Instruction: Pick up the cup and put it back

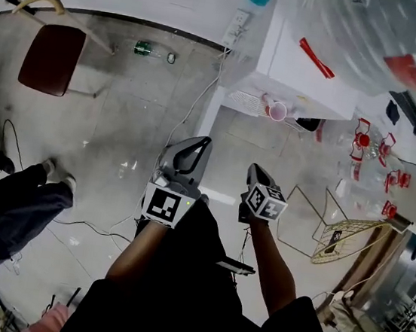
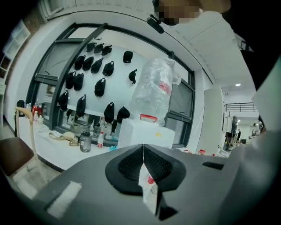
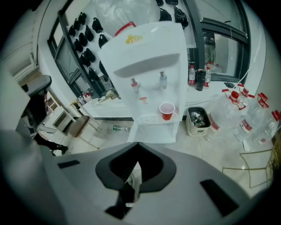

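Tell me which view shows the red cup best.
The right gripper view: the red cup stands upright on the drip tray, unobstructed. The head view shows it small, from above. The left gripper view shows at most a red sliver.

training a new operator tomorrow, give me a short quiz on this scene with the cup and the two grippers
1. Multiple choice: the red plastic cup is
A. lying on its side
B. upright, mouth up
C. stacked inside another cup

2. True or false: the left gripper and the right gripper both have their jaws together with nothing held.

3. Fill in: the cup stands on the tall white water dispenser's ____, below the two taps.

Key
1. B
2. True
3. The white grille drip tray
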The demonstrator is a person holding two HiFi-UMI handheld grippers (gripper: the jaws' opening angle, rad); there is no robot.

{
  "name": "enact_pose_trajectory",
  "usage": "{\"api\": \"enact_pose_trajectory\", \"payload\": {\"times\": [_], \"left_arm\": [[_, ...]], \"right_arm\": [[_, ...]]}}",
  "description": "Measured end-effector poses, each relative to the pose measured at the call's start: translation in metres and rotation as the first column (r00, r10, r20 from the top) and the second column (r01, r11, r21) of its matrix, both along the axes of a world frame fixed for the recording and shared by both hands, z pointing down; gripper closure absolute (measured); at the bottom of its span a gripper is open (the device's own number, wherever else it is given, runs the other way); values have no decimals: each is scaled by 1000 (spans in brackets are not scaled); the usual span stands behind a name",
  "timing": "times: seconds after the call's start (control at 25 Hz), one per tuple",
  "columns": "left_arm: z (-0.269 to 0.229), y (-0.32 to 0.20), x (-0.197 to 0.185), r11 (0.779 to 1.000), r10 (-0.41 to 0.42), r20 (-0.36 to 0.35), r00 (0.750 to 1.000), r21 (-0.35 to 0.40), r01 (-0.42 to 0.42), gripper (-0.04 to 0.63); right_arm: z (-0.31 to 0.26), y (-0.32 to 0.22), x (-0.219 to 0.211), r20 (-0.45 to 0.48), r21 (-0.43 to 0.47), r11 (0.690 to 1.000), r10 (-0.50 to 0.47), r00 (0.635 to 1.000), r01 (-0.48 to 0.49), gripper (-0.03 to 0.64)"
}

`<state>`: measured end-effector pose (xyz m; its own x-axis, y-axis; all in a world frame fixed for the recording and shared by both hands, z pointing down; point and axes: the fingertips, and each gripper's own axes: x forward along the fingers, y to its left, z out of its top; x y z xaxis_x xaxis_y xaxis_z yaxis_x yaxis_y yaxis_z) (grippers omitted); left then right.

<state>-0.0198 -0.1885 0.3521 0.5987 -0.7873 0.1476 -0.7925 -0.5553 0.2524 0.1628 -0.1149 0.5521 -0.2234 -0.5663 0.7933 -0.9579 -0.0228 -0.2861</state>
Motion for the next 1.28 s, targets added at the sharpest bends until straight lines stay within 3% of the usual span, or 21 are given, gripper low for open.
{"api": "enact_pose_trajectory", "payload": {"times": [0.32, 0.6, 0.96, 1.28], "left_arm": [[-127, 82, 13, 999, -35, 28, 999, 4, 34, 588], [-211, 127, 30, 999, -24, 26, 999, 40, 23, 588], [-277, 145, 16, 993, 45, 77, 996, 109, -54, 588], [-309, 168, 6, 987, 99, 38, 994, 120, -103, 588]], "right_arm": [[-125, 55, -10, 50, 54, 997, -50, 997, 47, 621], [-234, 83, 8, 58, 172, 985, -36, 998, 25, 621], [-369, 100, 9, 40, 375, 926, 40, 998, -52, 621], [-460, 131, -18, 49, 512, 856, 53, 997, -71, 621]]}}
